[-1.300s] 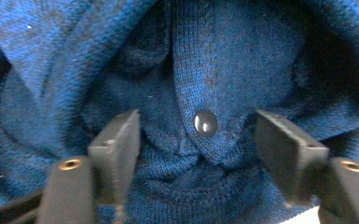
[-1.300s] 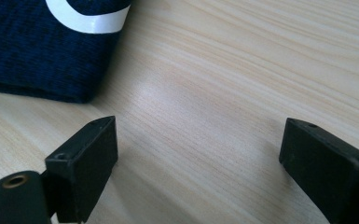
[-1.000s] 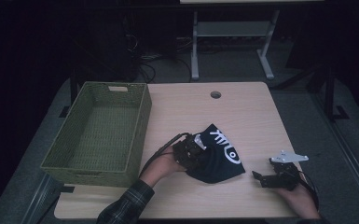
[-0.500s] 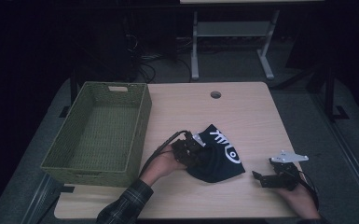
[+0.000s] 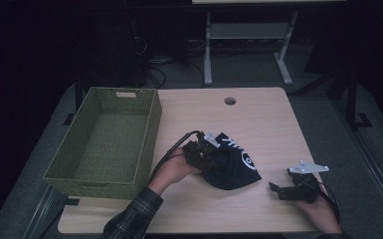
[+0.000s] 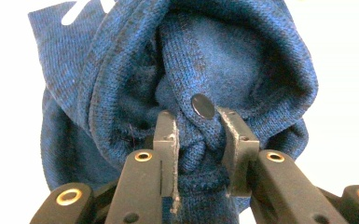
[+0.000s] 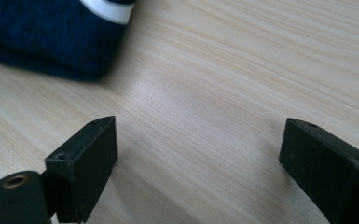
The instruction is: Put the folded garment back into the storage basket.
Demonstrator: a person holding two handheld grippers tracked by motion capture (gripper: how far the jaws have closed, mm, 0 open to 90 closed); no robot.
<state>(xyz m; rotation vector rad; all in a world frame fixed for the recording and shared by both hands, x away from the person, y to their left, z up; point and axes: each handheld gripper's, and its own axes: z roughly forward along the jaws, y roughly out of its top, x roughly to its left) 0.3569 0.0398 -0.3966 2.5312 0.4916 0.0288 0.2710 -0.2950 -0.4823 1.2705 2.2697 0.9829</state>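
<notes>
Our left gripper (image 6: 198,135) has its jaws clamped on a thin fold of the blue knit garment (image 5: 231,164) mid-worktop; the knit could slip free (it hangs heavy). Our right gripper (image 7: 198,163) rests with jaws spread, holding nothing.

Dark room, grey floor (image 5: 323,119), white metal stand (image 5: 243,37)

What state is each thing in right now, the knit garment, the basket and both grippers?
Blue knit garment: bunched up, a fold pinched in the left gripper, its right part lying on the table.
Green woven basket: upright at the table's left edge, nothing inside.
Left gripper: shut on a fold of the garment.
Right gripper: open, jaws wide apart over bare wood, right of the garment.
</notes>
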